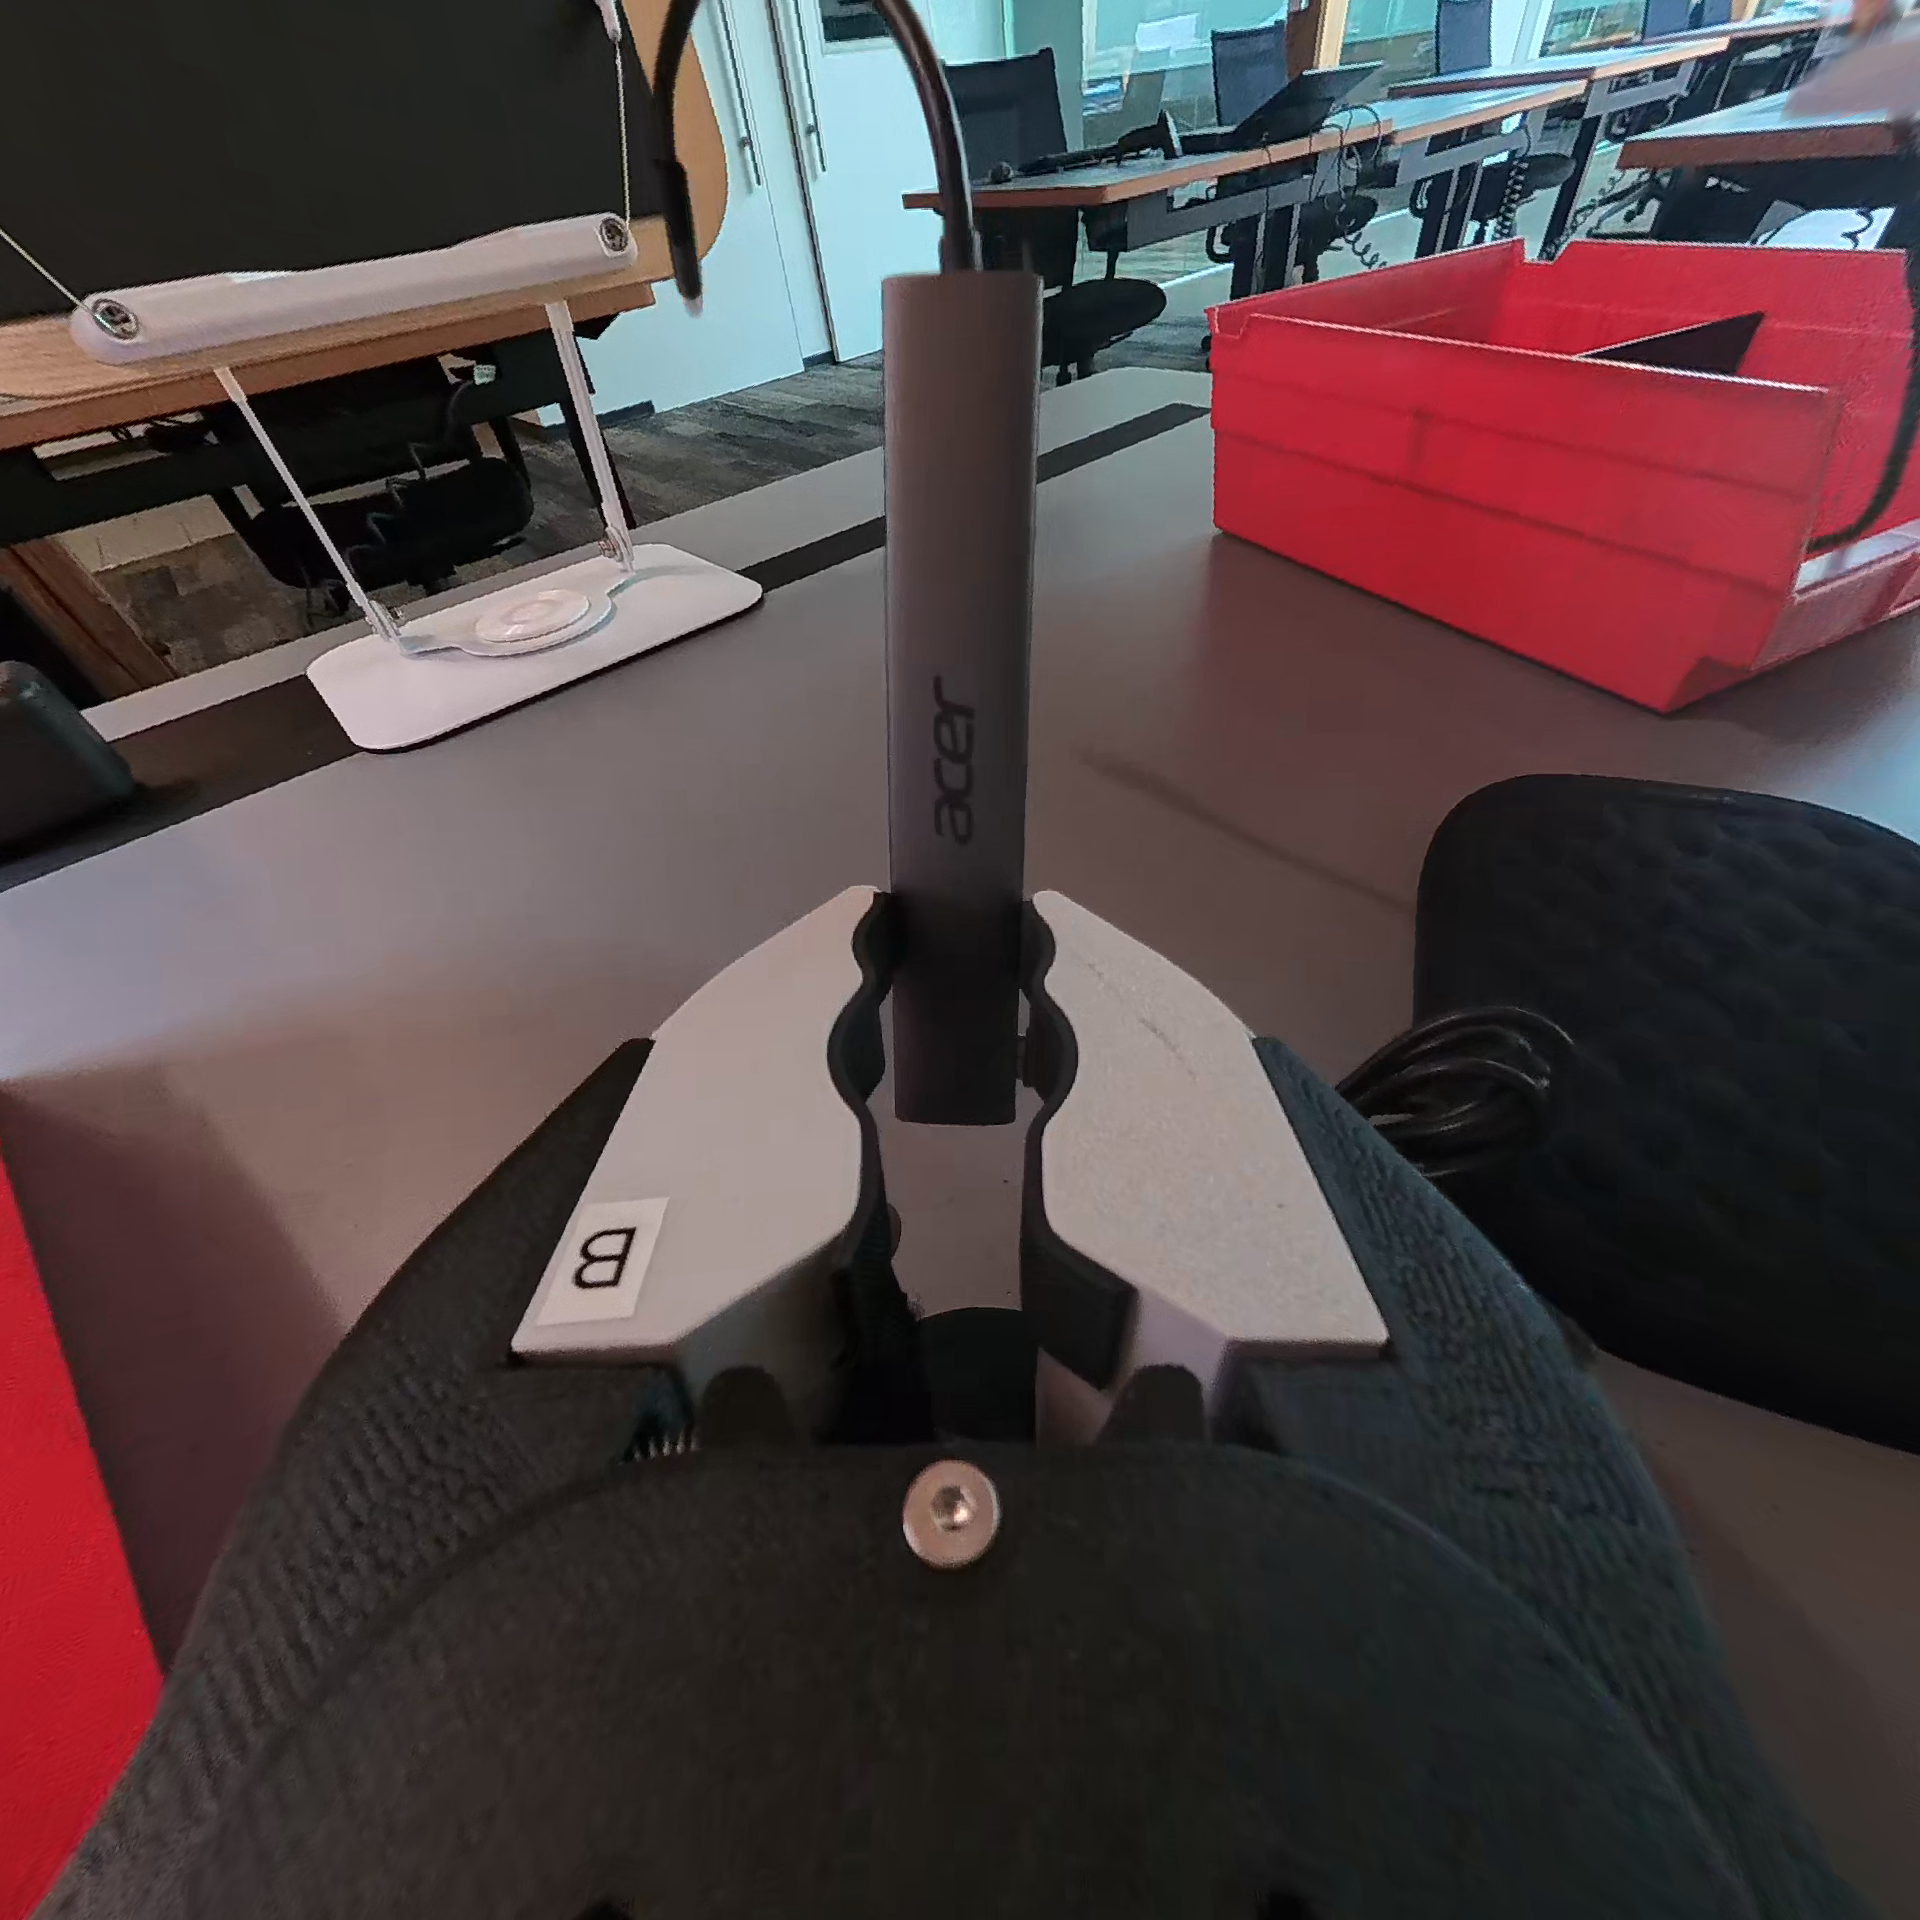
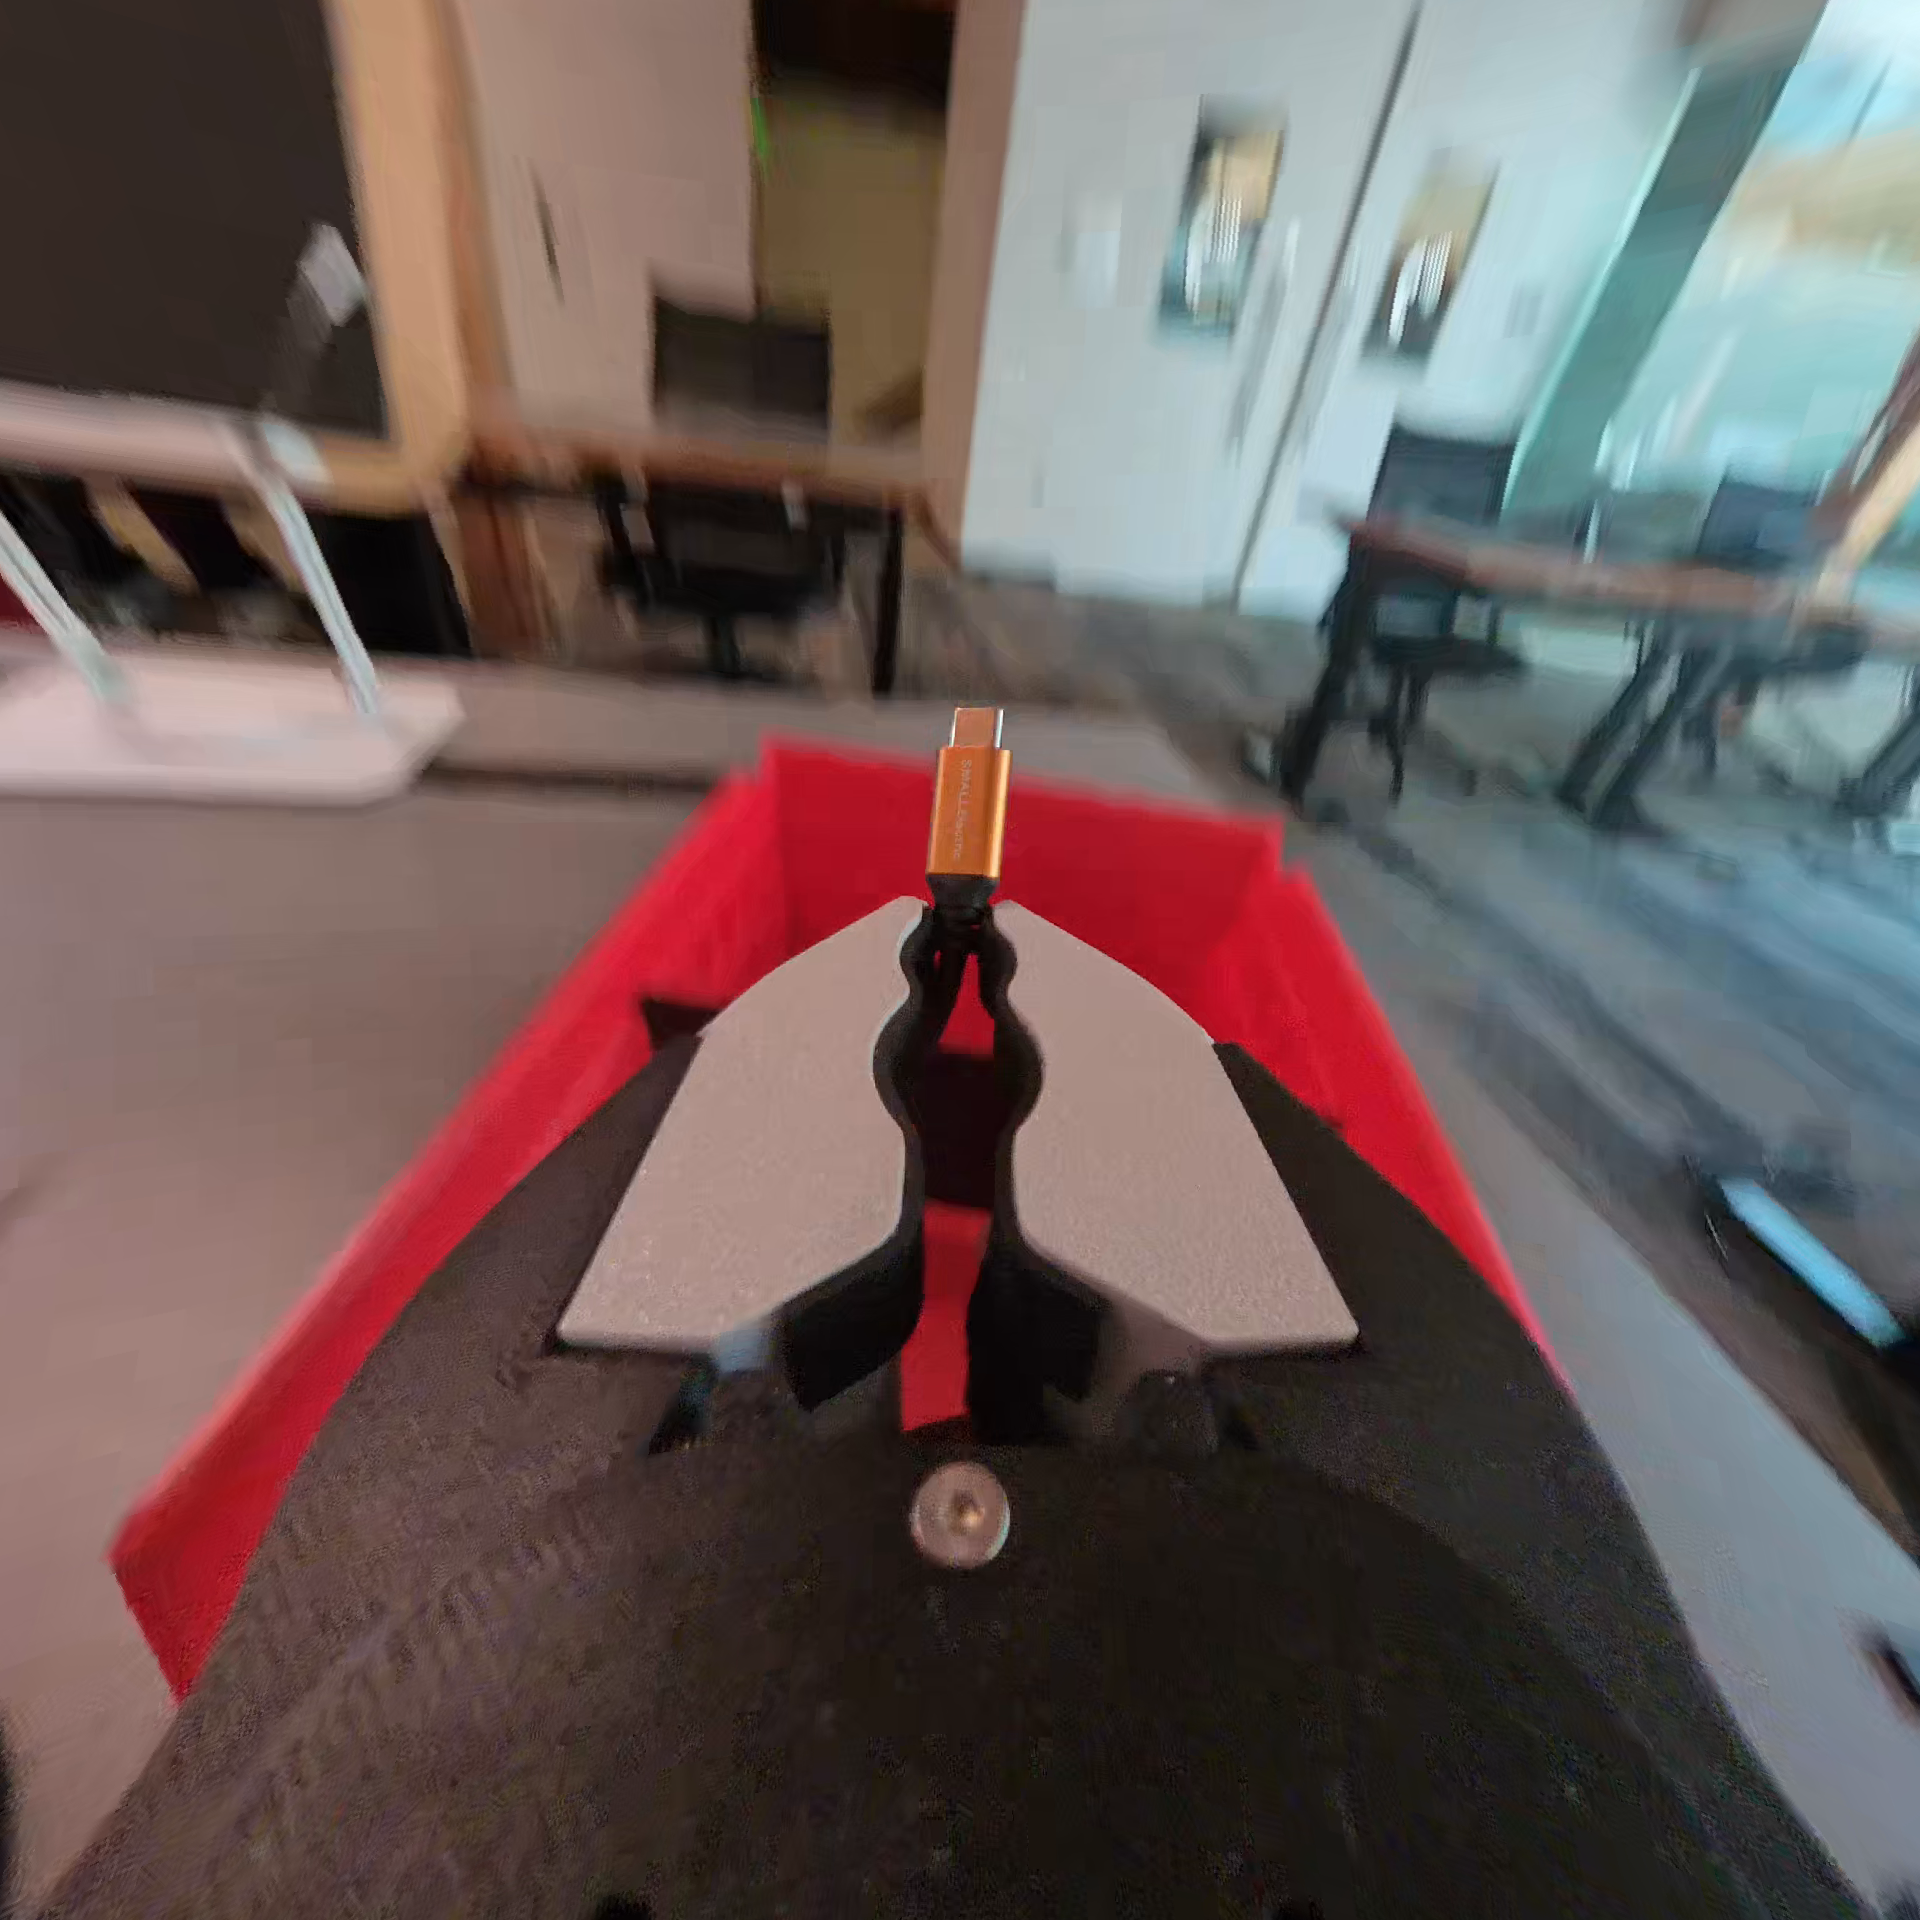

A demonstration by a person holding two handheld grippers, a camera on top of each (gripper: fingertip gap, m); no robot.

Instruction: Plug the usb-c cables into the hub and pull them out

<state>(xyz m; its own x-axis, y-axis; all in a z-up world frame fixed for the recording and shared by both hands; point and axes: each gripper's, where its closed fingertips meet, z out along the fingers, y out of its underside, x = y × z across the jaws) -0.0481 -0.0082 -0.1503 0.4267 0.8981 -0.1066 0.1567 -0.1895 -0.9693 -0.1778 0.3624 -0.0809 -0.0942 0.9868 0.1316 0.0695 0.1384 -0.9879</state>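
Note:
My left gripper is shut on a slim grey hub and holds it upright above the grey table. A black cable leaves the hub's far end and curves up out of view. My right gripper is shut on a black cable just behind its orange usb-c plug. The plug's metal tip points forward, above a red bin. The right wrist view is blurred by motion. The hub does not show in the right wrist view.
A red bin stands on the table at the right. A white stand sits at the left rear. A black perforated object with a coiled black cable lies at the right. Office desks and chairs stand behind. One gripper's finger ends stand about 40 centimetres off the other's.

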